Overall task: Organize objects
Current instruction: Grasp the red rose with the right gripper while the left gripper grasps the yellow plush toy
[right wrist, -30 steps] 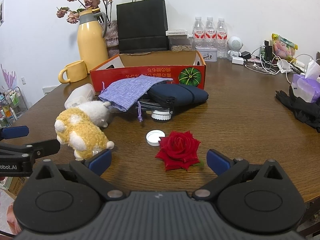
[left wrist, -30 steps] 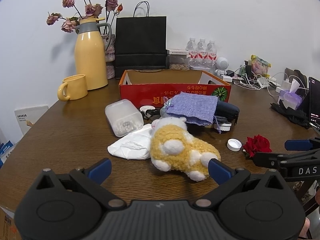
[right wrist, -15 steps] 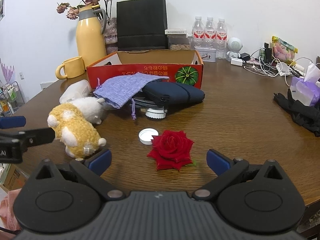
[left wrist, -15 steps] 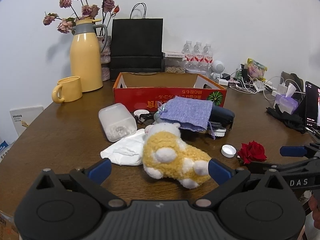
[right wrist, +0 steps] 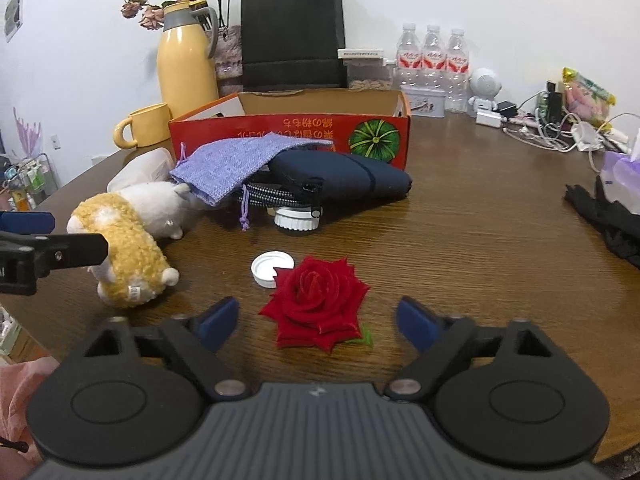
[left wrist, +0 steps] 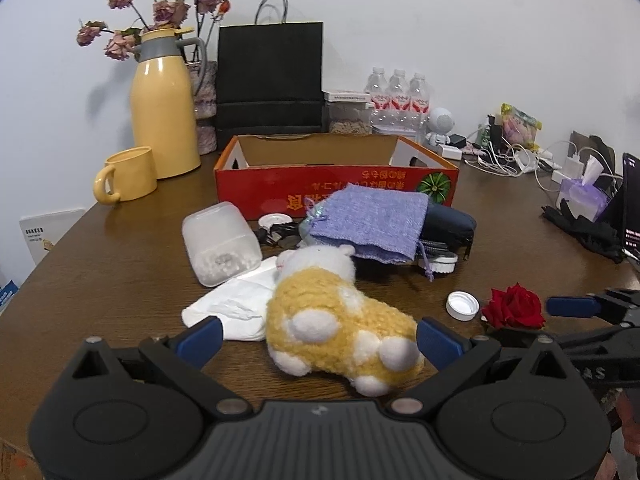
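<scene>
A yellow and white plush toy [left wrist: 340,320] lies on the brown table, its rear end between the tips of my open left gripper [left wrist: 318,340]. It also shows in the right wrist view [right wrist: 128,240]. A red rose [right wrist: 318,300] lies between the tips of my open right gripper [right wrist: 318,320]; it also shows in the left wrist view [left wrist: 514,310]. A white cap [right wrist: 272,268] touches the rose. A purple knit pouch [left wrist: 372,220] lies over a navy pouch [right wrist: 344,180]. An open red cardboard box [left wrist: 336,192] stands behind them.
A clear plastic container [left wrist: 220,244] and a white tissue [left wrist: 236,308] lie left of the plush. A yellow jug [left wrist: 164,108], yellow mug [left wrist: 126,176], black paper bag [left wrist: 270,80] and water bottles [left wrist: 398,96] stand at the back. Black gloves [right wrist: 612,220] and cables [left wrist: 512,156] are at the right.
Both grippers have moved forward: the plush now sits between the left fingertips and the rose between the right fingertips. The right gripper's jaws have narrowed a little.
</scene>
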